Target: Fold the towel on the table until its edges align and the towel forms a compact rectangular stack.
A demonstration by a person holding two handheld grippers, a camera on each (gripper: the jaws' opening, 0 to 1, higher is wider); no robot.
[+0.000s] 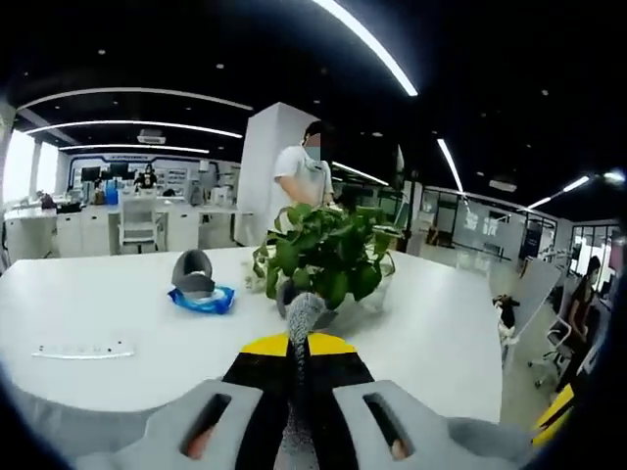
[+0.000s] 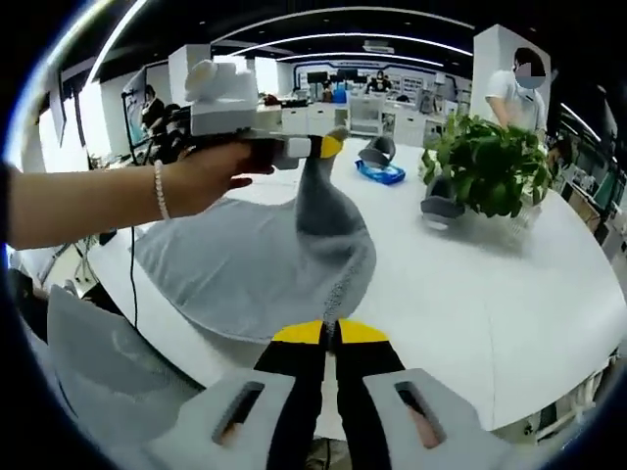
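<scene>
Towel [image 2: 250,259]: on the bench [image 2: 509,304], near edge, held up between left tool [image 2: 328,147] and right tool [image 2: 329,338].
Plant [image 2: 485,162]: on bench, beyond towel.
Blue packet [image 2: 380,172]: left of plant.

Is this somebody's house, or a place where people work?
It looks like a big open office or lab, not a house. There are long strip lights on a dark ceiling, rows of white desks at the back, and a large white table with a potted plant.
</scene>
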